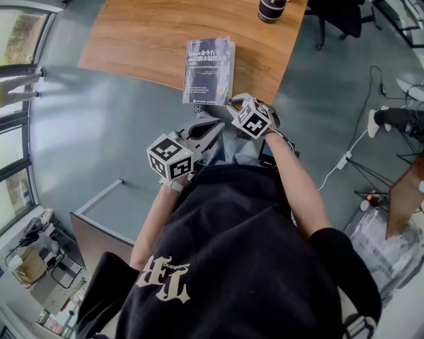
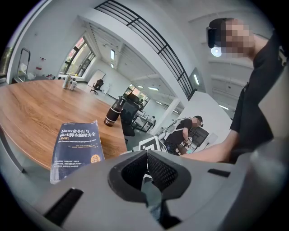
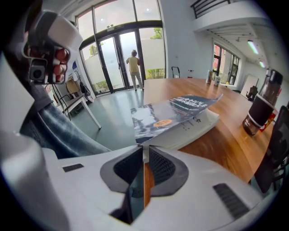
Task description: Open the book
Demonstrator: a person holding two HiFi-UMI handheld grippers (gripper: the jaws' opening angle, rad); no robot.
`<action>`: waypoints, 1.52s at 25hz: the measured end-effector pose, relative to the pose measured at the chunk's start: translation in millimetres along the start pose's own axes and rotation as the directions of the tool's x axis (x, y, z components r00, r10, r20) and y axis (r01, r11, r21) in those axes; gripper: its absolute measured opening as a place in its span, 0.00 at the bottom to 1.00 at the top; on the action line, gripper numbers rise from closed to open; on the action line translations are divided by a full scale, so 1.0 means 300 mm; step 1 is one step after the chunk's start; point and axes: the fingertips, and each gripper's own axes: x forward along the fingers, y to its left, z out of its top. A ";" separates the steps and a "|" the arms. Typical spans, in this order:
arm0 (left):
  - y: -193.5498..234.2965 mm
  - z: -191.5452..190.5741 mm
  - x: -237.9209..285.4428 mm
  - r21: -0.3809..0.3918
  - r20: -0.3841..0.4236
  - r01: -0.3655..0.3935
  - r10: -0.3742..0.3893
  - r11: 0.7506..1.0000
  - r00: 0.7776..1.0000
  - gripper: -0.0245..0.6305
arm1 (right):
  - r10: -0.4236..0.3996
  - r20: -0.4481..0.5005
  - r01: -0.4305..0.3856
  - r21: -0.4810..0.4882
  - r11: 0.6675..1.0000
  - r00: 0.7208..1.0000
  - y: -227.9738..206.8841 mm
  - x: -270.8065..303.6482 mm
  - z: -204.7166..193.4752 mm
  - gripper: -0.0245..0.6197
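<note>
A dark blue paperback book point(image 1: 209, 69) lies face up at the near edge of a wooden worktop point(image 1: 146, 33), with its bottom edge almost at the worktop's rim. White lettering on its cover reads "Linux命令行与shell脚本编程大全", with "(第4版)" beneath. Smaller print and an orange badge lower down are too small to read.

The right tongs point(image 3: 144, 148) are clenched on the cover's near right corner. In the right gripper view, the cover bows up off the white pages.

The left tongs point(image 2: 146, 154) are pressed together with nothing between them. They are held in the air just off the worktop's edge, beside the right tongs and short of the book.

A dark bottle point(image 1: 271, 8) stands farther back on the worktop, well apart from the book.
</note>
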 end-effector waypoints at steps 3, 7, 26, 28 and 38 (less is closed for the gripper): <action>0.003 0.005 -0.005 -0.001 0.006 -0.002 0.002 1.000 1.000 0.05 | 0.005 0.006 -0.005 0.016 1.000 1.000 -0.001 -0.002 0.013 0.09; 0.010 0.003 -0.017 -0.006 0.014 -0.009 0.010 1.000 1.000 0.05 | 0.025 0.080 -0.035 0.116 0.993 0.996 -0.009 0.003 0.049 0.09; 0.280 -0.237 0.140 -0.065 -0.184 -0.083 0.069 0.994 0.981 0.05 | 0.000 0.043 -0.006 0.145 0.989 0.999 -0.017 -0.006 0.081 0.09; 0.270 -0.215 0.152 -0.063 -0.170 -0.065 0.054 0.996 0.984 0.05 | -0.015 0.040 0.009 0.149 0.989 0.999 -0.020 -0.026 0.077 0.09; 0.276 -0.238 0.145 -0.059 -0.202 -0.051 0.039 0.997 0.979 0.05 | -0.016 0.144 -0.004 0.134 0.991 0.989 -0.037 -0.028 0.262 0.09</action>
